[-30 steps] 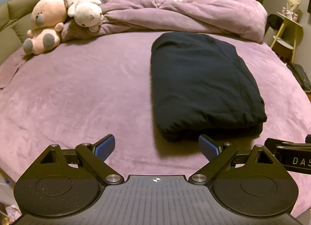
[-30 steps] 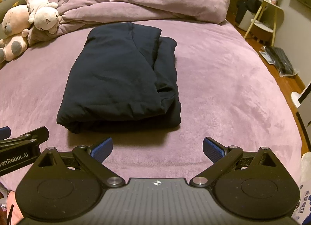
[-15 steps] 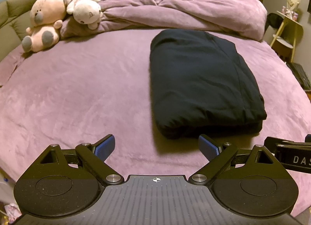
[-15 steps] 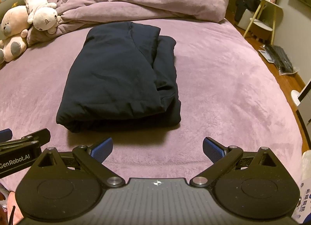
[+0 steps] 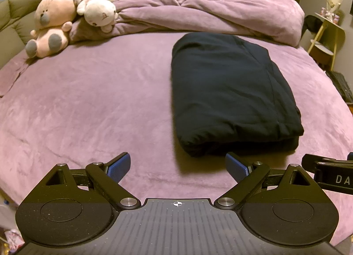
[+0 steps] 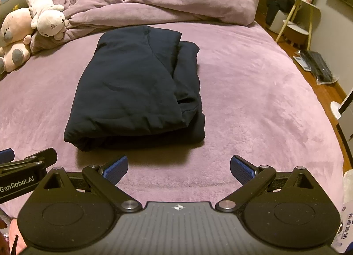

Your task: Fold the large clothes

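"GenRobot.AI" in white on left tool body; "DA", cut off at frame edge, on right tool body

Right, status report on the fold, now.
Left hand-held gripper open, empty. Right hand-held gripper open, empty. Dark garment folded on the bed, untouched. Nothing between grippers and garment.
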Available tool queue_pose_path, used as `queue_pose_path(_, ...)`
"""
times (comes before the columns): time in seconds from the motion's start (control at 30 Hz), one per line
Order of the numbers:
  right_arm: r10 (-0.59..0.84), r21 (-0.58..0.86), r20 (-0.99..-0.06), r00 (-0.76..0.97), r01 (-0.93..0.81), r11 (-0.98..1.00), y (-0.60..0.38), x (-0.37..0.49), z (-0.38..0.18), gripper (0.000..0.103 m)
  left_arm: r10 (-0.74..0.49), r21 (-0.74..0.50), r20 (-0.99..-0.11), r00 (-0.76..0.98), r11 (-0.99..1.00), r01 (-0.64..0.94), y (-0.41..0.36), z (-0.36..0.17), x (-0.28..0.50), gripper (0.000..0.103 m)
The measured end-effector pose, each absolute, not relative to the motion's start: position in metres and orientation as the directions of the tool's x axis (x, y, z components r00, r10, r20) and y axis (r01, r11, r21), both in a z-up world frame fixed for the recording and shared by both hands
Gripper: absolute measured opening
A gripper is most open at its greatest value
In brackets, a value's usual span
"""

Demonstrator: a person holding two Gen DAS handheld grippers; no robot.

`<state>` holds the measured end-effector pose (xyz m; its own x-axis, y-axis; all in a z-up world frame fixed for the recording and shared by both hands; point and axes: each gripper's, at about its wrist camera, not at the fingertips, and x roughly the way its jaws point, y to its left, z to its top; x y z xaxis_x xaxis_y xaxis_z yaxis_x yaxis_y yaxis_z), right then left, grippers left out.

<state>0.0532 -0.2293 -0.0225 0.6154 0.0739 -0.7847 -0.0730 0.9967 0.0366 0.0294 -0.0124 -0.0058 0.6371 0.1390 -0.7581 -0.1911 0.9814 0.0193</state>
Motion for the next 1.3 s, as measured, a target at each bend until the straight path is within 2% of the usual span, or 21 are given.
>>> queue_pose_path(1.0, 0.075, 0.038, -0.779, 0.622, -0.072, 0.997, -0.2285, 0.0525, -0.0208, 0.099, 0.152, 0.045, -0.746, 0.648, 0.983, -0.179, -0.0169, -0.0049, 0.0269, 0.097)
queue_pose_path(1.3, 0.074, 0.037, -0.779, 0.623, -0.072, 0.997, -0.2290, 0.0520, -0.0198, 0.099, 0.102, -0.011, -0.758, 0.644, 0.986, -0.169, -0.0110, -0.0065, 0.0285, 0.098)
